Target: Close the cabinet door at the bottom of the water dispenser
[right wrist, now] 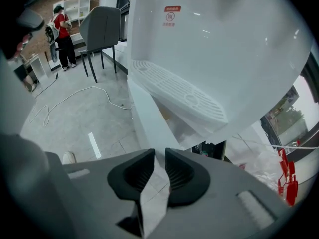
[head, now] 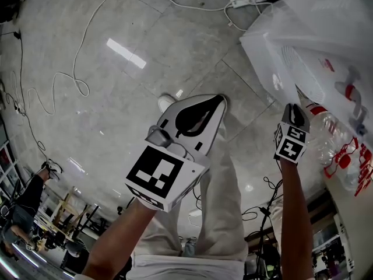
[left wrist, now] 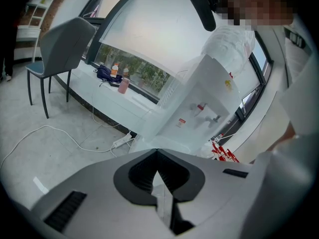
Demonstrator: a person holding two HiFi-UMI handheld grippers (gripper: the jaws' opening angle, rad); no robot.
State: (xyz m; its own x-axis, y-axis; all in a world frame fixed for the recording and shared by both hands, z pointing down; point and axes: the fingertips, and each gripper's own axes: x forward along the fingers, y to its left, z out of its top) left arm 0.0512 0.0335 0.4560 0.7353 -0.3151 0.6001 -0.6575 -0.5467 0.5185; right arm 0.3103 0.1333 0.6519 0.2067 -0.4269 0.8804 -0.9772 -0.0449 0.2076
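The white water dispenser (head: 291, 51) stands at the upper right of the head view. In the right gripper view its drip tray (right wrist: 184, 91) is overhead, and the bottom cabinet door (right wrist: 142, 116) stands ajar, showing the dim inside behind it. My right gripper (right wrist: 159, 153) is at the door's lower edge with a narrow gap between its jaws; the pads do not press on the door. It shows beside the dispenser (head: 294, 111) in the head view. My left gripper (head: 218, 100) hangs over the floor, away from the dispenser (left wrist: 199, 108), tips (left wrist: 157, 152) together and empty.
A power strip (head: 247, 0) and long white cables lie on the tiled floor. A grey chair (left wrist: 62, 46) stands by the window sill, and a person in red (right wrist: 62, 39) is farther off. Red-printed plastic bags (head: 344, 150) sit right of the dispenser. My shoe (head: 167, 102) is below.
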